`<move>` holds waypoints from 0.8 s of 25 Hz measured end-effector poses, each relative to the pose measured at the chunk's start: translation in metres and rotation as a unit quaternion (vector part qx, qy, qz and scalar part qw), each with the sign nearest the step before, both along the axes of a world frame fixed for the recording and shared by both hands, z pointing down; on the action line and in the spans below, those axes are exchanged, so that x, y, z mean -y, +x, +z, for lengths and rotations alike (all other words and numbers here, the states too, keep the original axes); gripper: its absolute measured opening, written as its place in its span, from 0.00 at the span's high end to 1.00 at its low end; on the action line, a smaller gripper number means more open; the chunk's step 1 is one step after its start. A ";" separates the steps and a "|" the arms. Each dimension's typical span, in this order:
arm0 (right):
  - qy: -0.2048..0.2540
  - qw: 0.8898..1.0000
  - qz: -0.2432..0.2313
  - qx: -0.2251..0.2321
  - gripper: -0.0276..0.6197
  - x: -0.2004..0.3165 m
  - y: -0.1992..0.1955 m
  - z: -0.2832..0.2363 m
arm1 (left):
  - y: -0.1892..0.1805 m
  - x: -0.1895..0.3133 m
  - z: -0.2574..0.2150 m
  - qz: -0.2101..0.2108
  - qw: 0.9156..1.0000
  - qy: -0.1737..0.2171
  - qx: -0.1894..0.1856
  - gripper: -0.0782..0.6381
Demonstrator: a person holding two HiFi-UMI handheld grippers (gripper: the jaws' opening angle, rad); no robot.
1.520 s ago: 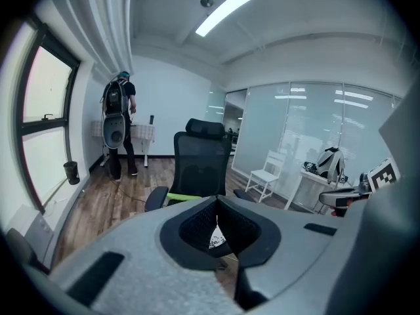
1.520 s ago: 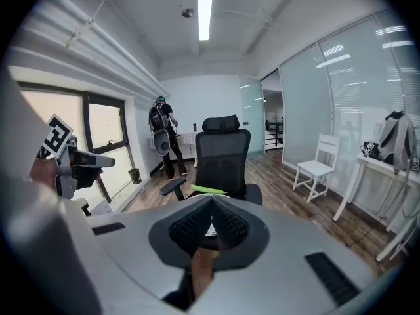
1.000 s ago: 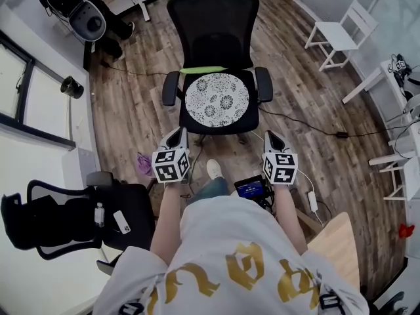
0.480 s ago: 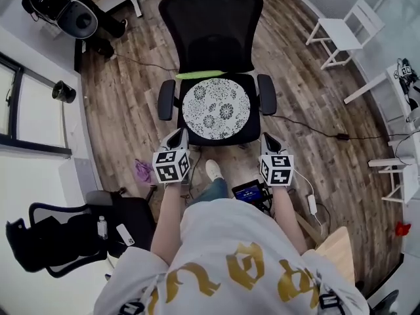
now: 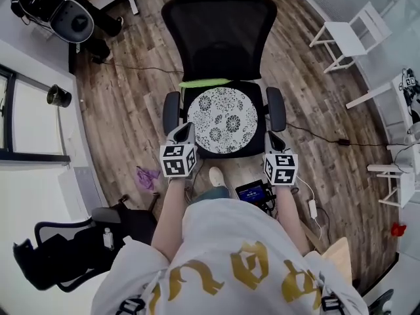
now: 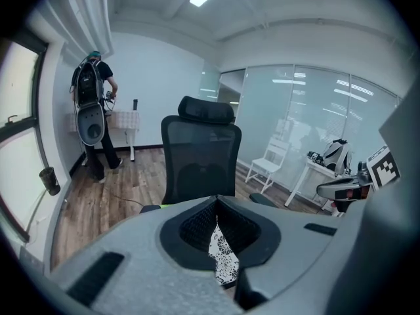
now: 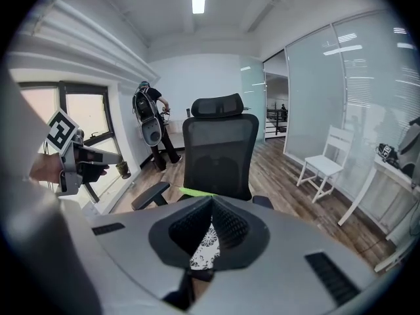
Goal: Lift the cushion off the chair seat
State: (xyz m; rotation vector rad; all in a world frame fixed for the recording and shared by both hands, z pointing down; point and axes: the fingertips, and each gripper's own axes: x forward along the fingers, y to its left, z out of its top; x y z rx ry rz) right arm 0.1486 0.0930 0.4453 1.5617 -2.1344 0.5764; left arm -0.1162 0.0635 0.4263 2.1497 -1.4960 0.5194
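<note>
A round white cushion (image 5: 223, 121) with a dark floral print lies on the seat of a black mesh office chair (image 5: 220, 28). My left gripper (image 5: 186, 130) is shut and empty at the seat's front left corner, close beside the cushion's edge. At the front right corner, just below the armrest, my right gripper (image 5: 272, 138) is likewise shut and empty. In the left gripper view the closed jaws (image 6: 217, 199) leave a slit showing a strip of cushion (image 6: 224, 260). The right gripper view has its closed jaws (image 7: 211, 199) over the same cushion (image 7: 206, 245).
A lime-green strip (image 5: 204, 83) lies at the back of the seat. Armrests (image 5: 171, 109) flank it. A white chair (image 5: 346, 37) stands far right, a second black chair (image 5: 62, 258) near left. Cables and a purple scrap (image 5: 146, 175) lie on the wood floor. A person (image 6: 92, 110) stands far back.
Both grippers have moved forward together toward the chair and now sit at the seat's front corners. Their jaws stayed shut. The cushion has not moved on the seat.
</note>
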 end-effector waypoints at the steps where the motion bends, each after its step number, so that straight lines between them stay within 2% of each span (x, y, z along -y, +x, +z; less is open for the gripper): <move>1: 0.002 1.000 -0.001 -0.001 0.94 0.007 -0.005 -0.001 | -0.004 0.007 0.000 0.000 1.000 0.001 -0.001 0.88; 9: -0.008 1.000 0.019 -0.006 0.94 0.036 -0.026 0.010 | -0.030 0.045 0.009 0.004 1.000 0.011 -0.003 0.88; 16: -0.017 1.000 0.020 -0.015 0.94 0.038 -0.033 0.015 | -0.041 0.055 0.020 -0.005 1.000 0.001 -0.015 0.88; 20: -0.018 0.999 0.027 -0.008 0.94 0.044 -0.037 0.019 | -0.054 0.055 0.020 -0.009 1.000 0.004 0.002 0.88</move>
